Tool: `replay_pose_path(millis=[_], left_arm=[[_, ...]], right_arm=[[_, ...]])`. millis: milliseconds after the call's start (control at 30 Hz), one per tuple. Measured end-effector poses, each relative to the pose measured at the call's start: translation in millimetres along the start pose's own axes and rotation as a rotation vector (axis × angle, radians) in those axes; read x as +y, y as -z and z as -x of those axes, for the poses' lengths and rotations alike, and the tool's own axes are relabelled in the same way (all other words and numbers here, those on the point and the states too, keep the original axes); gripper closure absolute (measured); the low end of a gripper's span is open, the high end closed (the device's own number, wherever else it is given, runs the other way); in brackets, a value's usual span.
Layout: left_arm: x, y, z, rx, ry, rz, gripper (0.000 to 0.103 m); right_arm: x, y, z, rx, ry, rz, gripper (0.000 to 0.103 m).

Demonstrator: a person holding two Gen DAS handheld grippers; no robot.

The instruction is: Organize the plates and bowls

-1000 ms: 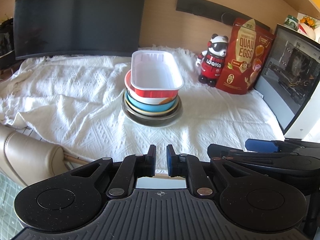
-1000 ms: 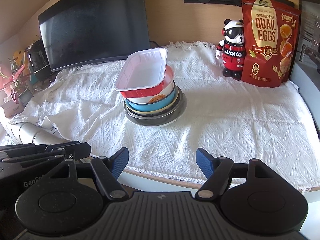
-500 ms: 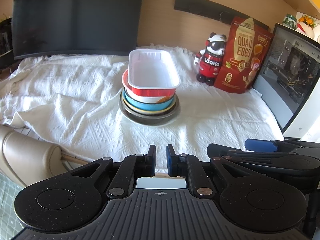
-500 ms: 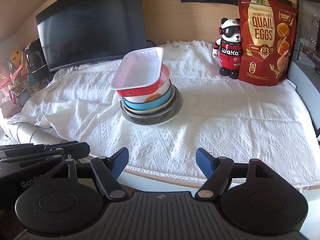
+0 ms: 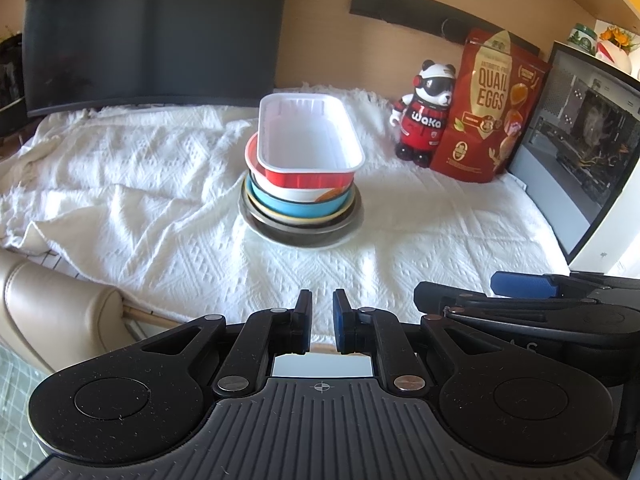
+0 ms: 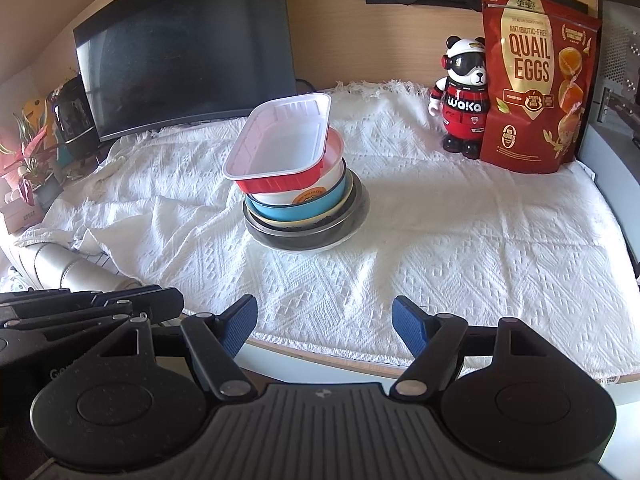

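Mid-cloth on the white tablecloth (image 6: 460, 240), the red rectangular tray (image 6: 282, 148) tops the stacked bowls and plates (image 6: 304, 216), while the left gripper (image 5: 321, 322) is closed empty and the right gripper (image 6: 325, 326) gapes, holding nothing.

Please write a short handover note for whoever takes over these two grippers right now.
Left gripper: shut, empty, at the near table edge.
Right gripper: open, empty, beside it, also short of the stack.
Dishes: all in one stack mid-table on the white woven tablecloth. White rectangular tray with red sides on top, sitting skewed; under it a white bowl with red rim, a light blue bowl, a cream plate, then a dark metal dish at the bottom.
Done: stacking looks complete.
Left: perhaps straighten the tray.
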State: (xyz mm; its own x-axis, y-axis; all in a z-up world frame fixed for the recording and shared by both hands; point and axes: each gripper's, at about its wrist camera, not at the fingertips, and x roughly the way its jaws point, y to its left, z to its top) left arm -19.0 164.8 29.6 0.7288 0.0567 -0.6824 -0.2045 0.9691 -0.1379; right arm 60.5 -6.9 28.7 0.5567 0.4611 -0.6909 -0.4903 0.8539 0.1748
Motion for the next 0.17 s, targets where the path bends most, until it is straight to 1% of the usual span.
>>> replay_pose_path(millis=[100,167], left_arm=[[2.5,-1.3,-2.8,-0.008,-0.003,-0.006,0.090],[5.6,-4.0,-6.8,0.002,-0.028,0.000,0.090]], right_arm=[[-0.1,-1.3,-1.4,0.000,-0.003,-0.002,0.028],[-0.6,-2.5,-3.5,0.003,-0.012,-0.010,0.028]])
